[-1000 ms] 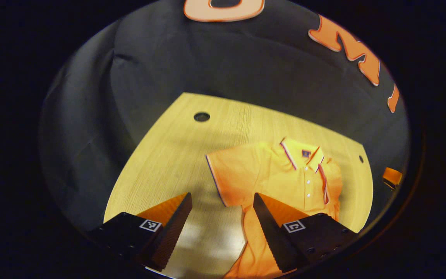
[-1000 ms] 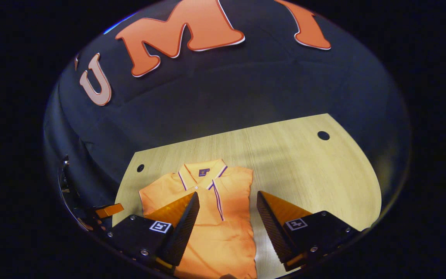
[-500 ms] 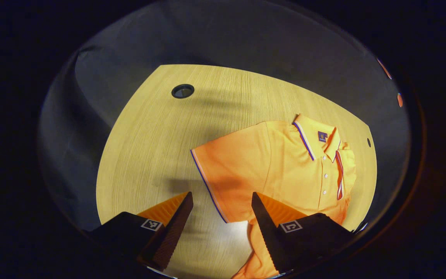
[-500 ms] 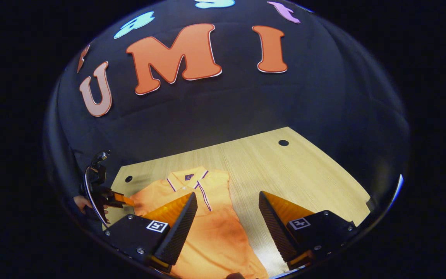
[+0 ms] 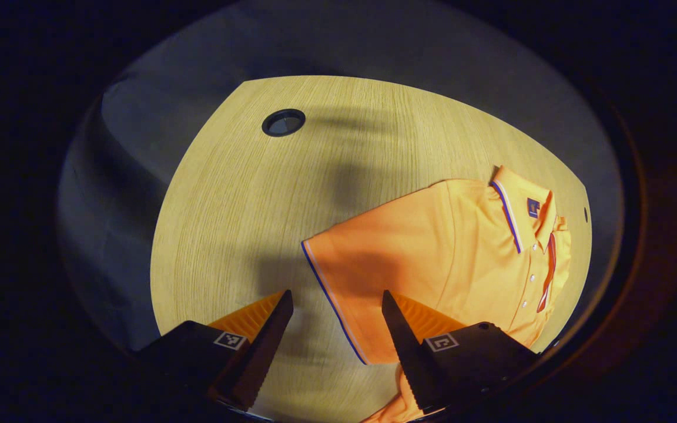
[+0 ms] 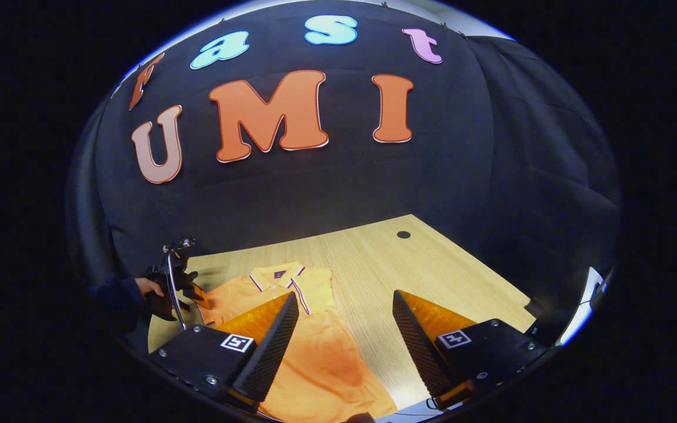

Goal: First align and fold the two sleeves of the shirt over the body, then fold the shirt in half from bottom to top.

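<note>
While both spread wide, left gripper (image 5: 336,301) over sleeve (image 5: 374,264) — right gripper (image 6: 344,302) over shirt (image 6: 321,364).

**Right hand-held gripper above the shirt's body**

The right hand-held gripper (image 6: 344,305) hangs with its fingers spread wide, nothing between them. Below lies an orange polo shirt (image 6: 315,364) flat on the wooden desk (image 6: 432,276), collar toward the far edge. At the shirt's left side the left hand-held gripper (image 6: 194,291), held by a hand (image 6: 149,286) in a dark sleeve, sits by the sleeve. A round hole (image 6: 403,234) marks the desk's far corner.
</note>
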Available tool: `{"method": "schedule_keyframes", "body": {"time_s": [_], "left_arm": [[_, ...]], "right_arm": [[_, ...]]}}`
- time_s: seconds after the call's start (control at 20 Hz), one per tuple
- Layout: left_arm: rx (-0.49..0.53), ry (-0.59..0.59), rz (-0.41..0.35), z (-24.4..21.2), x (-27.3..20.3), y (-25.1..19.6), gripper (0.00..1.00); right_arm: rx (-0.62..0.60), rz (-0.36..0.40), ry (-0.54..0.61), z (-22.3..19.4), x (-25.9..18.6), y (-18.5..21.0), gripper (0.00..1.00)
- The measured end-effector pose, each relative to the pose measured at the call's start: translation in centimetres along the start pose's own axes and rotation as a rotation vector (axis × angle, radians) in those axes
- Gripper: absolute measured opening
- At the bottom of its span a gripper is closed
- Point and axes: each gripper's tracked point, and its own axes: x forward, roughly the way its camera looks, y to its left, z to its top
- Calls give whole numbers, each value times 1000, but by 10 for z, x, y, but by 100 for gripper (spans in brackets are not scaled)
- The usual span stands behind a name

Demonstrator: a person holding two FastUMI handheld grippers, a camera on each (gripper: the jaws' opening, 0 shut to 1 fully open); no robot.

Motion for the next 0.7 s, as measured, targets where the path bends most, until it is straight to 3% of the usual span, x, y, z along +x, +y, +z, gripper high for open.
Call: {"method": "schedule_keyframes", "body": {"time_s": [0.1, 0.25, 0.4, 0.5, 0.7], "left_arm": [[10, 52, 13, -8, 1, 1, 69], [17, 18, -23, -1, 4, -8, 60], [35, -15, -101, 1, 3, -22, 12], [42, -50, -172, 5, -5, -34, 12], [96, -147, -220, 24, -36, -52, 12]], "right_arm": [[11, -19, -12, 0, -3, -6, 100], [39, -43, -19, -2, -4, -13, 98], [56, -48, -13, -9, -6, -18, 98], [52, -54, -2, -12, -7, -23, 98], [72, -43, 9, -13, -5, -24, 98]]}}
